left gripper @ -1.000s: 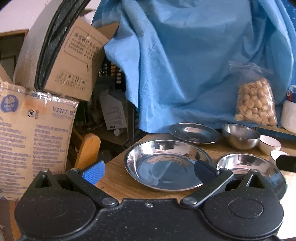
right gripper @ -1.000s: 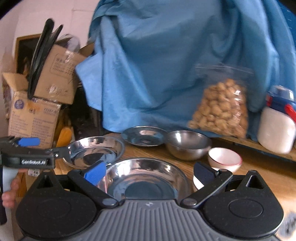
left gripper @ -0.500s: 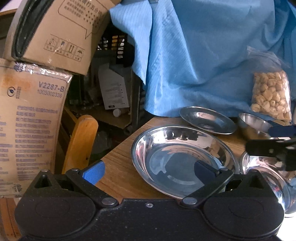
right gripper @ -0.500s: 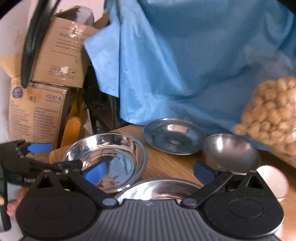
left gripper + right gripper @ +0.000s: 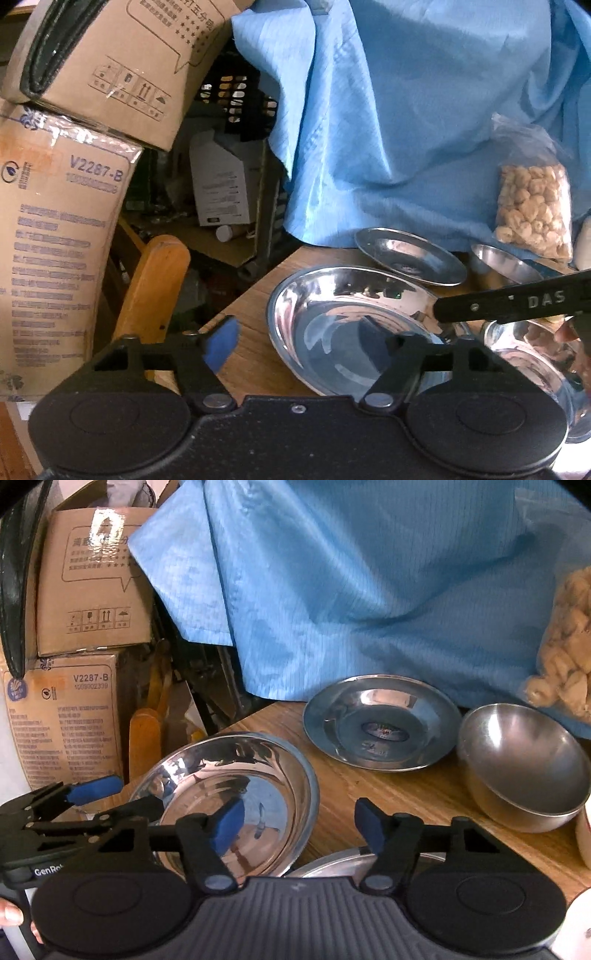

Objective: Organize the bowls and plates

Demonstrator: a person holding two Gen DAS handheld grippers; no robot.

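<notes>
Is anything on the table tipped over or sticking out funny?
The big shiny plate pokes a little past the table corner, beside the wooden chair. Nothing looks spilled or tipped over.

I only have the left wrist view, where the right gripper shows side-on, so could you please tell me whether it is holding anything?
Observer: No. The jaws of the right gripper are closing with nothing pinched; only the right rim of the large plate shows in the gap.
Operator: Thank you. Is the steel bowl behind it empty?
Observer: Yes, the steel bowl stands upright and empty, just right of the small plate.
</notes>
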